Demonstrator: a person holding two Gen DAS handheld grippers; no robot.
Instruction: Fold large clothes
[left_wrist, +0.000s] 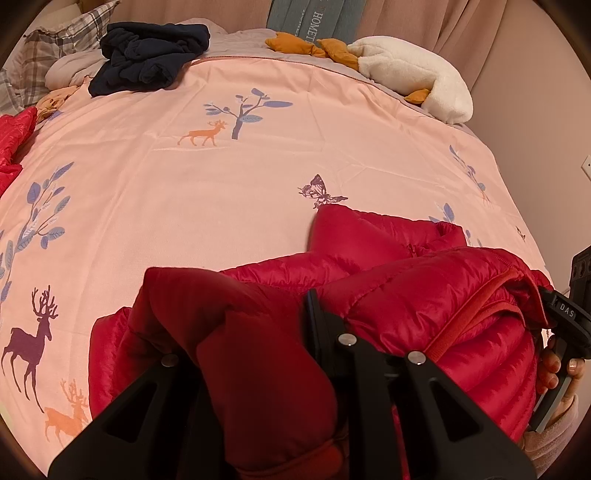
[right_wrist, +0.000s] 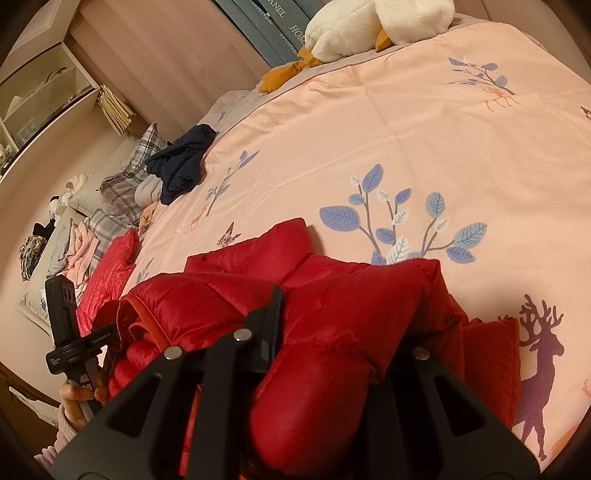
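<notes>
Now both tongs are clamped on the red puffer jacket (left_wrist: 406, 295), which lies bunched at the near edge of the bed (left_wrist: 221, 192). Left tongs (left_wrist: 258, 332) pinch a thick fold of it; right tongs (right_wrist: 332, 354) pinch another fold. A navy garment (left_wrist: 147, 55) and a white plush toy (left_wrist: 413, 74) lie well apart at the far side.

Jacket (left_wrist: 406, 295) on bedspread (left_wrist: 258, 184), plush toy (left_wrist: 413, 74) behind
</notes>
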